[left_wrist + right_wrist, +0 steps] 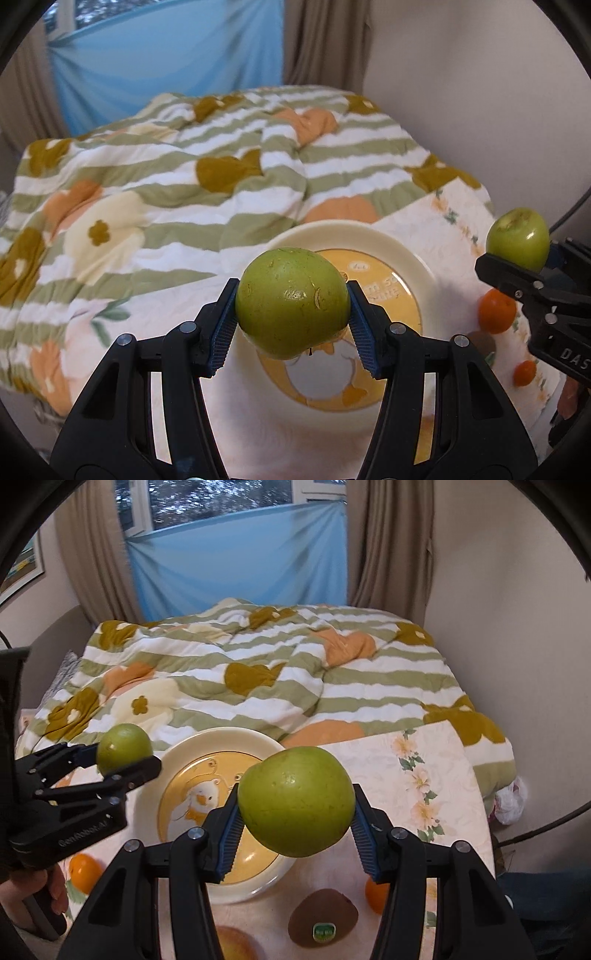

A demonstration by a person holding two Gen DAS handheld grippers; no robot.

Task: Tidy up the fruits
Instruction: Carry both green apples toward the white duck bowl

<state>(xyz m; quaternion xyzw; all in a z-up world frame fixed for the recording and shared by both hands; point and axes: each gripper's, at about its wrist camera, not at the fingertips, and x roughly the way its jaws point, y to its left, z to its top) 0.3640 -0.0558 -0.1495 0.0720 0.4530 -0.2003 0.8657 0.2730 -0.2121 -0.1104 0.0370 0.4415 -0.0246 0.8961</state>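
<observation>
Holding one green apple each, the left tool with its apple at frame centre and the right tool with its apple, both hang over the plate, likely to set them there together.

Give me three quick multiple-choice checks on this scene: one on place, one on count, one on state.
1. Where is the kiwi?
A. on the plate
B. on the tablecloth near the plate
C. on the quilt

2. How many green apples are held?
A. one
B. two
C. three

3. The plate is:
A. bare of fruit
B. full of oranges
C. upside down

Answers: 1 B, it lies on the cloth beside the rim. 2 B, left hand-held gripper clamps one green apple, right hand-held gripper the other. 3 A, the duck picture shows, no fruit on it.
</observation>
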